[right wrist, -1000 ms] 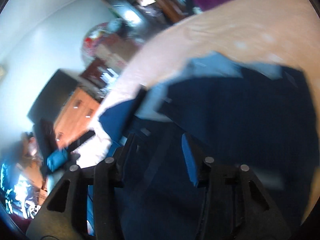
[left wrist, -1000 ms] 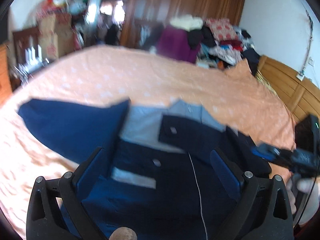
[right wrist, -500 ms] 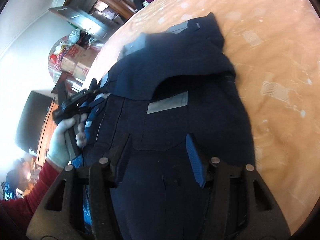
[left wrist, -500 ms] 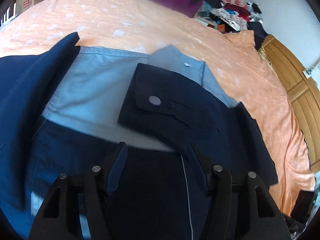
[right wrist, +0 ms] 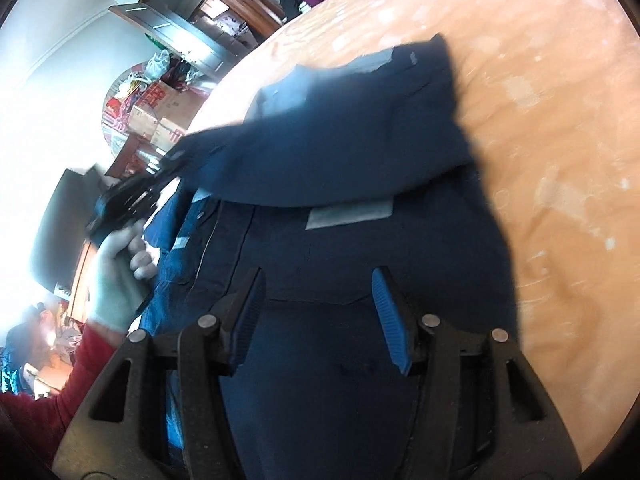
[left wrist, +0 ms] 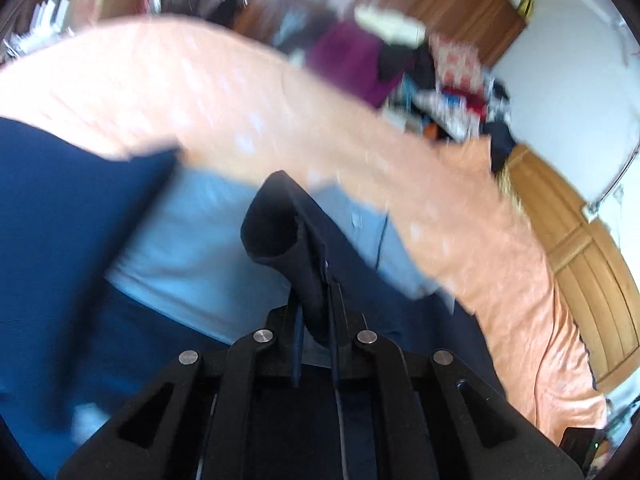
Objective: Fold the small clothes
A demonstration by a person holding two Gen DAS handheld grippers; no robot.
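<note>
A dark navy jacket with grey reflective strips and a light blue collar panel lies on the orange bedspread. My left gripper is shut on the cuff of the folded-over navy sleeve, which stands up off the jacket. In the right wrist view the same sleeve stretches across the jacket toward the left gripper, held by a hand in a red sleeve. My right gripper hovers open above the jacket's lower body, with nothing between its blue pads.
A pile of clothes sits at the bed's far side before a wooden wardrobe. A wooden headboard runs along the right. Cardboard boxes and a dark television stand beyond the bed's left edge.
My left gripper was open above the sleeve cuff; it has shut on the cuff and lifted it. The right gripper stays open over the jacket, a little closer.
</note>
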